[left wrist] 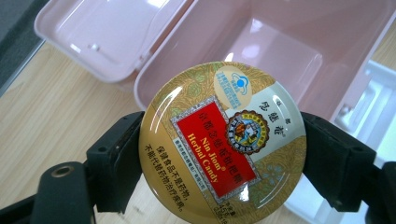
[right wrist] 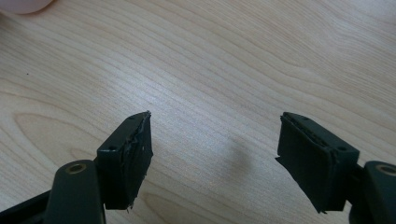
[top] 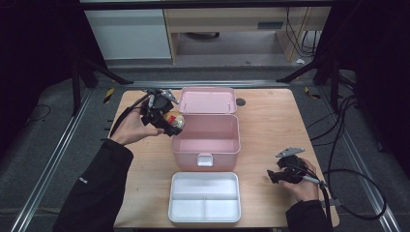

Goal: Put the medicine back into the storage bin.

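The left gripper [left wrist: 223, 161] is clamped on a round gold herbal candy tin [left wrist: 223, 144], holding it in the air at the left rim of the open pink box [top: 207, 140]. The right gripper [right wrist: 215, 154] rests low over the bare desk [right wrist: 210, 60], jaws apart with nothing between them, right of the white divided tray [top: 204, 197].
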